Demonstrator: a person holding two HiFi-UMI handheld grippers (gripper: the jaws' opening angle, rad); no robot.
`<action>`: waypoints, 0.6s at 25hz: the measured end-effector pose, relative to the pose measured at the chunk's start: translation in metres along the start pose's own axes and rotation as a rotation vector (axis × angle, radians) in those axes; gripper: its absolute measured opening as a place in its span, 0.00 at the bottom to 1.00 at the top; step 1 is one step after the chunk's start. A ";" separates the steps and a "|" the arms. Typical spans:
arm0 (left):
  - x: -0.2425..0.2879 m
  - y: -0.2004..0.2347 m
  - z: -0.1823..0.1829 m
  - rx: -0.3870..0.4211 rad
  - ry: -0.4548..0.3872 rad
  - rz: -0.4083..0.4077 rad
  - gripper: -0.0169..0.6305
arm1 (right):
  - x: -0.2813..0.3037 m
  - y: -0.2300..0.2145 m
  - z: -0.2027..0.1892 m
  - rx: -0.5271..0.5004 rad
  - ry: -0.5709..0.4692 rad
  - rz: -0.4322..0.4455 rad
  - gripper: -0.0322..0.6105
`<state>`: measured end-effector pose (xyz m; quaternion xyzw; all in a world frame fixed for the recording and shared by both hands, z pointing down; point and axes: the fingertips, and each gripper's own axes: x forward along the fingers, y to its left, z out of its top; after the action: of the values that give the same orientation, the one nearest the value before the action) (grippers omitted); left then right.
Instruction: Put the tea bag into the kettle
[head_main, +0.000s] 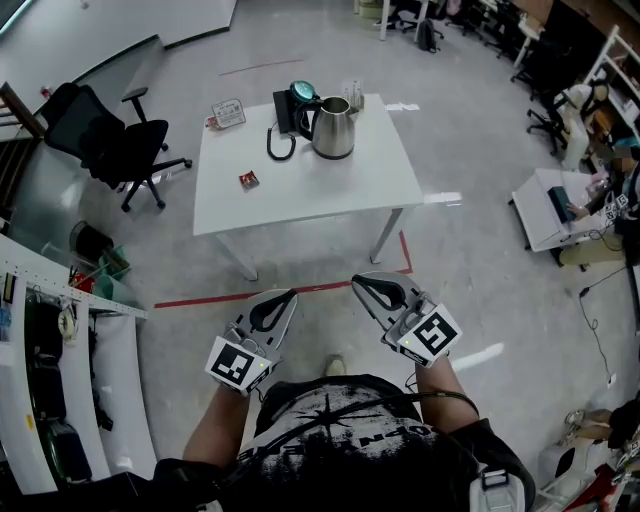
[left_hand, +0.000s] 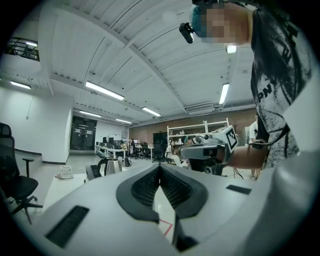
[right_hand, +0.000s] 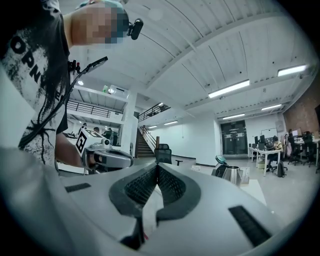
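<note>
1. On the near-left part of the white table (head_main: 350, 185) lies the tea bag (head_main: 249, 180), a small red packet flat on the bare top. It is too small to tell its long axis.
2. Farther back and to the right, well apart from it, stands the kettle (head_main: 335, 130). Its handle faces left, and its teal lid looks raised, so the mouth seems reachable from above.
3. Both claws hang in front of the table's near edge, over the floor, well short of the packet.
4. The left gripper (head_main: 286, 297) is clenched with nothing between its ridged pads. The tea bag lies ahead of it and slightly to the left.
5. The right gripper (head_main: 360, 284) is also clenched and empty, and it sits farther over to the right.
6. Judgement: the left claw is nearer, so it is the natural one to reach forward. It would have to release its jaws before coming down on the packet.
</note>
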<state>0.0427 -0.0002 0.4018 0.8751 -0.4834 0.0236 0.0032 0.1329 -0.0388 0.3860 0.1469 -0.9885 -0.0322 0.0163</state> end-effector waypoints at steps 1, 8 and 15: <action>0.005 0.003 0.001 0.001 -0.001 0.009 0.04 | 0.001 -0.005 0.000 -0.005 -0.003 0.009 0.07; 0.027 0.012 -0.006 0.004 0.016 0.043 0.04 | 0.008 -0.031 -0.006 -0.003 -0.017 0.041 0.07; 0.031 0.023 -0.001 0.015 0.007 0.069 0.04 | 0.016 -0.040 -0.008 0.000 -0.021 0.057 0.06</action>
<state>0.0396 -0.0385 0.4037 0.8578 -0.5131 0.0306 -0.0025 0.1297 -0.0817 0.3916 0.1183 -0.9924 -0.0330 0.0070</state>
